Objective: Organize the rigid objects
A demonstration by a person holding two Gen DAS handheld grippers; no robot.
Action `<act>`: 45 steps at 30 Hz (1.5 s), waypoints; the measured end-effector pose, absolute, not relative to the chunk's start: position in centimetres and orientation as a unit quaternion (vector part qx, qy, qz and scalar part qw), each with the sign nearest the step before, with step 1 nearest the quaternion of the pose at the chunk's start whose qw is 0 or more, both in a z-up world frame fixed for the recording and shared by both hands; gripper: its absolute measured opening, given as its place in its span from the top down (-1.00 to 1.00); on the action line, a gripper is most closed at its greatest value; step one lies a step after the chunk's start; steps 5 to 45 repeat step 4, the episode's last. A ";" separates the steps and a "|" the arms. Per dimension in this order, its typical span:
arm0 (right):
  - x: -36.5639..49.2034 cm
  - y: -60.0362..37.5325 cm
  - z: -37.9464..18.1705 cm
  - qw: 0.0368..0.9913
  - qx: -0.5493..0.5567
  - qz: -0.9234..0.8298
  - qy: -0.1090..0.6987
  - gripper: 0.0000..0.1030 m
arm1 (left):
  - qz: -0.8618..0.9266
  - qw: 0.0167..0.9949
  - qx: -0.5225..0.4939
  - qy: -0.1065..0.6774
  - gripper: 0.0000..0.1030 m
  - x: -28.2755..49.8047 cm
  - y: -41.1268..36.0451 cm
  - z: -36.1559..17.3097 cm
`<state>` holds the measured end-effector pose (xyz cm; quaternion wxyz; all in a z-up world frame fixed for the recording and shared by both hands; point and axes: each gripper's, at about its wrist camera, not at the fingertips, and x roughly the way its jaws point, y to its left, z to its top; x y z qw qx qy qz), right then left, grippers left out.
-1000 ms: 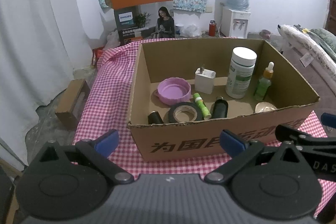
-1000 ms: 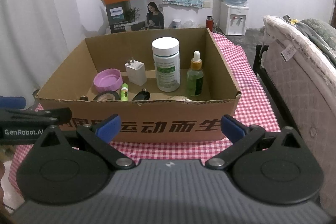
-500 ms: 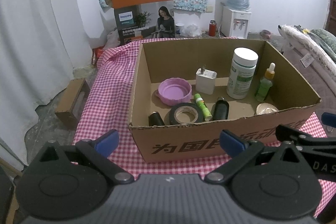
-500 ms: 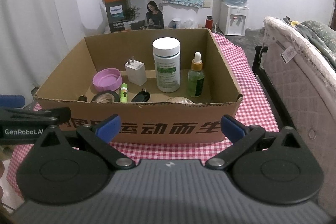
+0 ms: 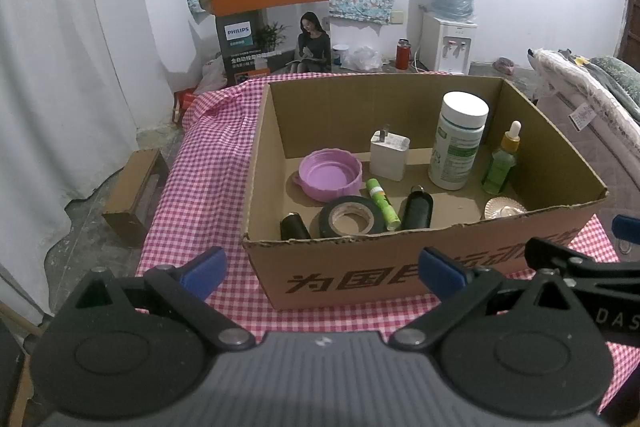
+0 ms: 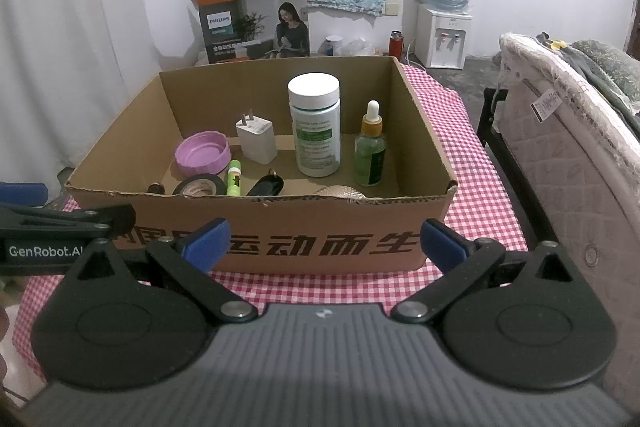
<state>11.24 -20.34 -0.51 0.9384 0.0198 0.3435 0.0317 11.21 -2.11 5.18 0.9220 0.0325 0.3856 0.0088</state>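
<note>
An open cardboard box (image 5: pixel 400 267) (image 6: pixel 320 247) stands on the red checked tablecloth. Inside it are a purple lid (image 5: pixel 330 179) (image 6: pixel 202 157), a white charger (image 5: pixel 389 155) (image 6: pixel 256 140), a white-capped bottle (image 5: pixel 458 141) (image 6: pixel 317 125), a green dropper bottle (image 5: pixel 502 163) (image 6: pixel 371 155), a roll of black tape (image 5: pixel 351 217) (image 6: pixel 199 185), a green tube (image 5: pixel 382 203) (image 6: pixel 234 179) and two dark cylinders (image 5: pixel 418 213). My left gripper (image 5: pixel 322 271) and right gripper (image 6: pixel 322 241) both stand open and empty in front of the box's near wall.
A bed (image 6: pixel 560 147) runs along the right of the table. An orange and grey printed carton (image 5: pixel 272 19) leans on the back wall beside a water dispenser (image 5: pixel 448 39). A small cardboard box (image 5: pixel 136 191) lies on the floor at left.
Both views have risen or pulled back very slightly, so the box sits a little lower in frame. Nothing in the box has moved and both grippers stay open.
</note>
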 end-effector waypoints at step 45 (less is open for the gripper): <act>11.3 -20.3 -0.5 0.938 0.021 0.032 0.344 -0.97 | 0.009 0.922 0.033 0.386 -0.99 11.2 -2.1 5.2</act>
